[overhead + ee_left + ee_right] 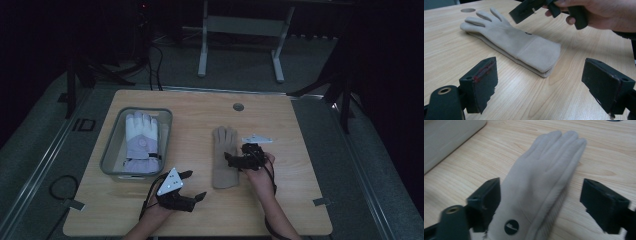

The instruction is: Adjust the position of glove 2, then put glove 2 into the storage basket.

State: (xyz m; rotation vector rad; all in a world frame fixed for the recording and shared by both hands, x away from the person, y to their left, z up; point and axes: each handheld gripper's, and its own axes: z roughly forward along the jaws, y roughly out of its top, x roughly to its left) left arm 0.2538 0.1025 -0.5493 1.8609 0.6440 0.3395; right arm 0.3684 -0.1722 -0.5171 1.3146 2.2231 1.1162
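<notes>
Black jaws of the right gripper [231, 161] stand wide apart over the beige glove [224, 157], nothing pinched; in the right gripper view the glove [541, 182] runs up between them, pads clear of the fabric on both sides. Glove lies flat on the wooden table [300, 150], fingers away from the person, cuff toward them, right of the grey bin [111, 145]. It looks like two layers stacked, maybe a pair; can't tell for sure. Small dark round logo [511, 227] sits near the cuff end.

Left gripper [192, 184] also open, empty, parked on the table near the bin's front corner, aimed at the glove cuff [541, 53]. Bin already holds a white and lilac glove [141, 142].

Risks, my judgement:
- jaws straddle the whole palm width, so closing here may just bunch soft fabric or skid off it, no real grip
- if stacked, a pinch may catch the top layer only and leave the other behind
- limp glove will droop when lifted, could snag the bin rim or drape over it
- two grippers converging on the same cuff could bump
</notes>
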